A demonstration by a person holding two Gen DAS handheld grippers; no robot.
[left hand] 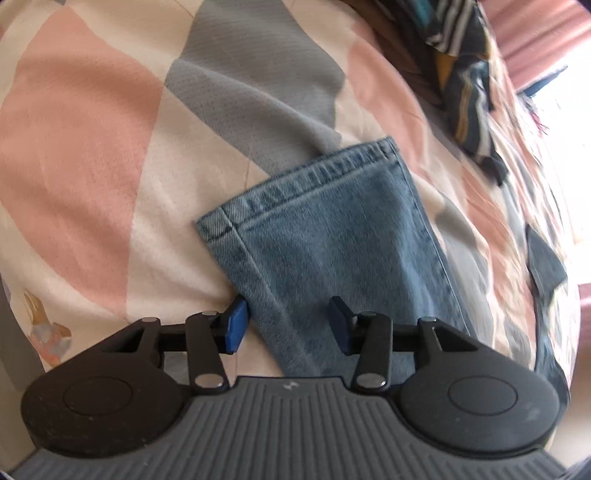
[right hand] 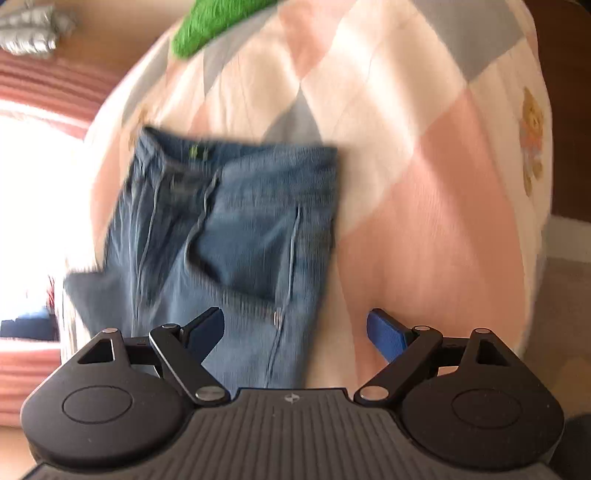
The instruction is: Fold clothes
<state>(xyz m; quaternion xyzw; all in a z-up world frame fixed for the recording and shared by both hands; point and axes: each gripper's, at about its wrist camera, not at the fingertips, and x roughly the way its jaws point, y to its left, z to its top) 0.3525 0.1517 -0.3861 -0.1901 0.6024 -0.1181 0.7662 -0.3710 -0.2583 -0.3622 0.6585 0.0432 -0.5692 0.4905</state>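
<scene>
jeans point(left hand: 332, 229) lie flat on a bed cover point(left hand: 92, 155) with pink, cream and grey diamond patches. left wrist view: the hemmed leg end points away from the camera, the hem stitching sharp, the leg running back under the left gripper point(left hand: 290, 326). its blue pads point(left hand: 236, 325) stand partly apart with the denim between them. left pad sits at the leg's edge, right pad over the cloth; cannot tell if either presses, no pinch or lifted fold visible. a dark striped garment point(left hand: 465, 85) lies crumpled at the far right of the cover, well apart from the leg.

right wrist view, blurred: the waist end of the jeans point(right hand: 229, 221), with waistband, fly and pocket seam showing, lies ahead of the right gripper point(right hand: 295, 332). its jaws are spread wide, nothing gripped; left finger over the denim, right finger over bare pink cover beside the jeans' edge. a green cloth point(right hand: 207, 22) sits at the far top edge of the bed.
</scene>
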